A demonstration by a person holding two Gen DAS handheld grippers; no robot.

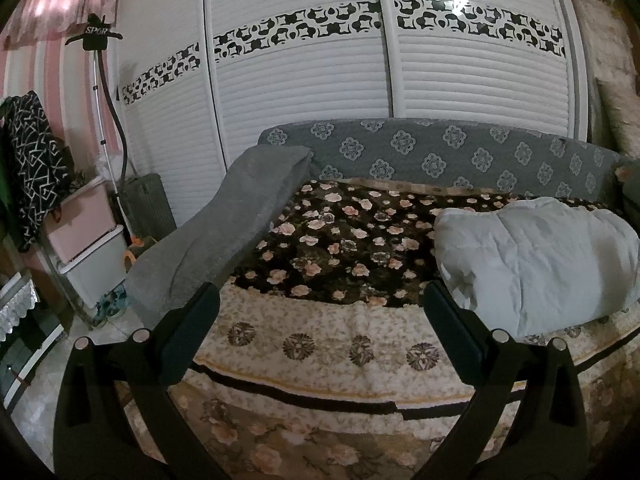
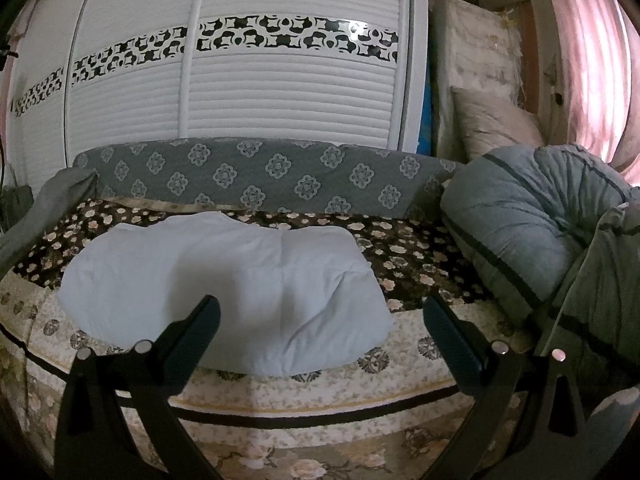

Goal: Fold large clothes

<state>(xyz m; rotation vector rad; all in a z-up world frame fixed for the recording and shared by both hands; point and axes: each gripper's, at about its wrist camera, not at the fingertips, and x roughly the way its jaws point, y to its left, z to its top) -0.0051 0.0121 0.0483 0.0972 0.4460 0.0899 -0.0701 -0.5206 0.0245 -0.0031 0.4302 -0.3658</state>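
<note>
White louvred wardrobe doors fill the upper half of both views, and below them runs a sofa bed with a grey medallion-patterned backrest and a floral blanket spread over the seat. We hold both grippers above the near edge of that seat, pointed at the wardrobe.

Our left gripper is released, its jaws spread wide with nothing between them. Our right gripper is likewise spread and empty. Neither touches any cloth.

A pale, puffy white garment, quilted like a padded coat, lies on the blanket as a compact rectangle, its near edge along the cream border. It sits at centre left in the right wrist view and at the right edge in the left wrist view. We judge that it already looks folded, though the pictures cannot show how neatly.

At the right of the right wrist view a grey padded garment with dark seam lines is heaped in a rumpled mound. A grey towel-like cloth drapes over the sofa's left arm in the left wrist view.

We read this as a pause between items. The next move probably calls for reaching right to the grey heap, finding two corners or a hem, and spreading it flat on the free blanket before any fold.
</note>
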